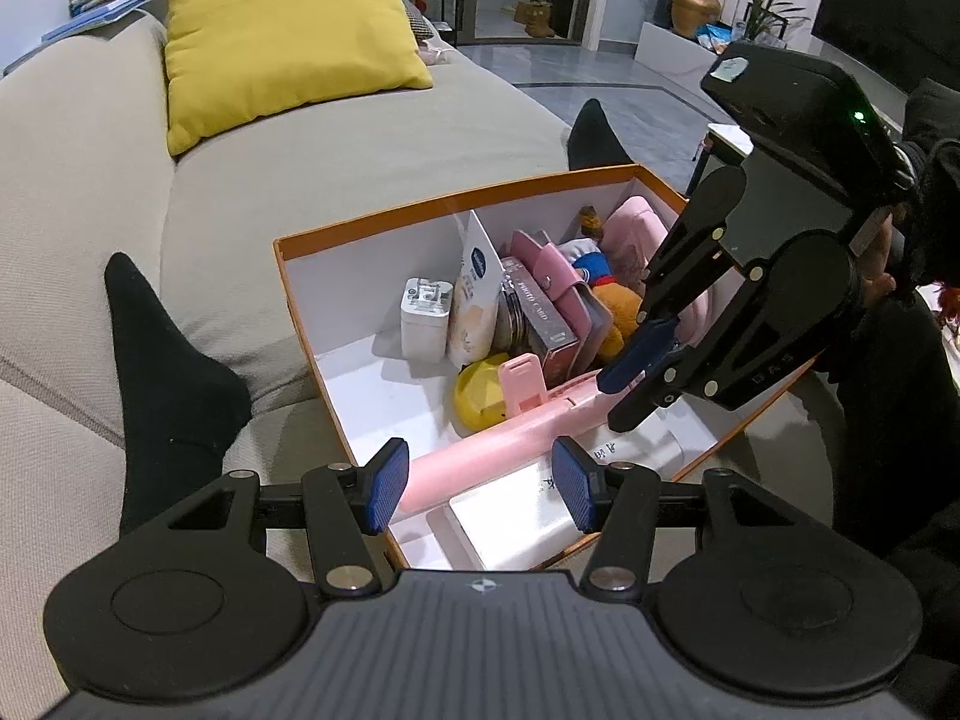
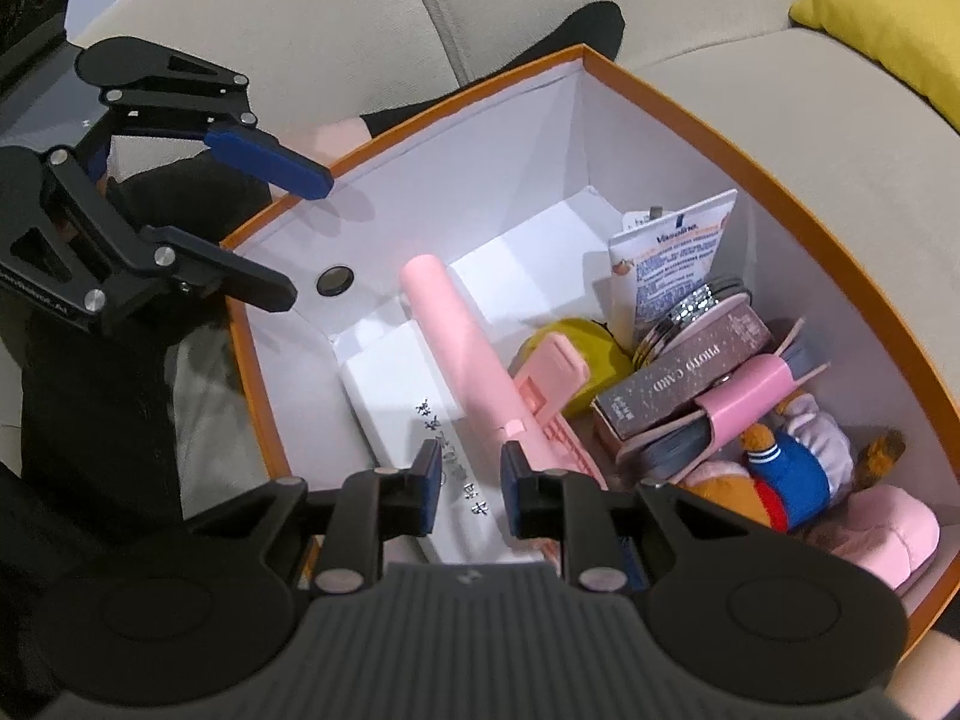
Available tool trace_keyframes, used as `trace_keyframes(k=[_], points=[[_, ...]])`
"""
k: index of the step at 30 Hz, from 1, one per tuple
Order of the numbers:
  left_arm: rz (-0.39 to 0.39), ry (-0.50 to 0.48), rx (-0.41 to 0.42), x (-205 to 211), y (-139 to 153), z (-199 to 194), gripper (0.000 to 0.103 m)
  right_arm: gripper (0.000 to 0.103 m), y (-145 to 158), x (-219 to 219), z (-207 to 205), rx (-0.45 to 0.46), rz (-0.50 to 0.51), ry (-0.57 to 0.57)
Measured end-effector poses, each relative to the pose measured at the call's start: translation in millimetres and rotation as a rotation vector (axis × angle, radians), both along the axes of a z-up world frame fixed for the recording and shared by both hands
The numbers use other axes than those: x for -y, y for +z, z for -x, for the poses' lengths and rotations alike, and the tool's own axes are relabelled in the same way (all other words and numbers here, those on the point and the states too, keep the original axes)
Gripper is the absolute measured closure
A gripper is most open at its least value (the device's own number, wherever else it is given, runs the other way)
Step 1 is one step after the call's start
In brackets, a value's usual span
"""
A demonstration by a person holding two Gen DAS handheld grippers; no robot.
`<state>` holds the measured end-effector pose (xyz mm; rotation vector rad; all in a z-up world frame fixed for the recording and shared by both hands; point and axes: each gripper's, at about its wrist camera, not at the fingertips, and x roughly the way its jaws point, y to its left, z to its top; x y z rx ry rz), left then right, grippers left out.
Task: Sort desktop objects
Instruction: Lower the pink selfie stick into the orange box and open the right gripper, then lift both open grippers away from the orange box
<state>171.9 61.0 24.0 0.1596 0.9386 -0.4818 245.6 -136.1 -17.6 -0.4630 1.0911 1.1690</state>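
Observation:
An orange-rimmed white box [image 1: 420, 210] [image 2: 708, 102] sits on the sofa and holds several items. A long pink selfie stick [image 1: 480, 450] [image 2: 462, 348] lies across a flat white box [image 1: 516, 516] [image 2: 396, 396]. My left gripper [image 1: 480, 483] is open over the box's near edge, its pads on either side of the stick's end without touching it. My right gripper [image 2: 468, 492] hovers open just above the stick's phone-clamp end, with nothing between its pads; it also shows in the left wrist view [image 1: 630, 390].
In the box stand a white charger [image 1: 425, 318], a Vaseline tube [image 2: 672, 258], a photo card box [image 2: 684, 378], a pink card holder [image 2: 738, 414], a yellow round thing [image 1: 480, 390], a plush doll [image 2: 786, 468] and a pink pouch [image 2: 882, 534]. A yellow cushion [image 1: 288, 36] lies on the sofa.

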Motion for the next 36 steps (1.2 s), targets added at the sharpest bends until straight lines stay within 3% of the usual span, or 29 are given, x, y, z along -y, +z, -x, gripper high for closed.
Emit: trace_keyframes(k=[11,17,22,28,36], points=[[0.035,0.088,0.024,19,12,20,0.041,0.074,34,11,36,0.124,-0.027,-0.077],[0.010,0.184,0.081,37,18,34,0.041,0.072,53,25,52,0.182,-0.029,-0.248],[0.012,0.265,0.087,49,20,39,0.036,0.067,62,45,70,0.227,-0.090,-0.400],[0.011,0.342,0.098,63,14,47,0.027,0.059,57,63,94,0.305,-0.133,-0.537],[-0.011,0.446,0.156,74,-6,55,0.026,0.052,38,74,115,0.324,-0.246,-0.698]])
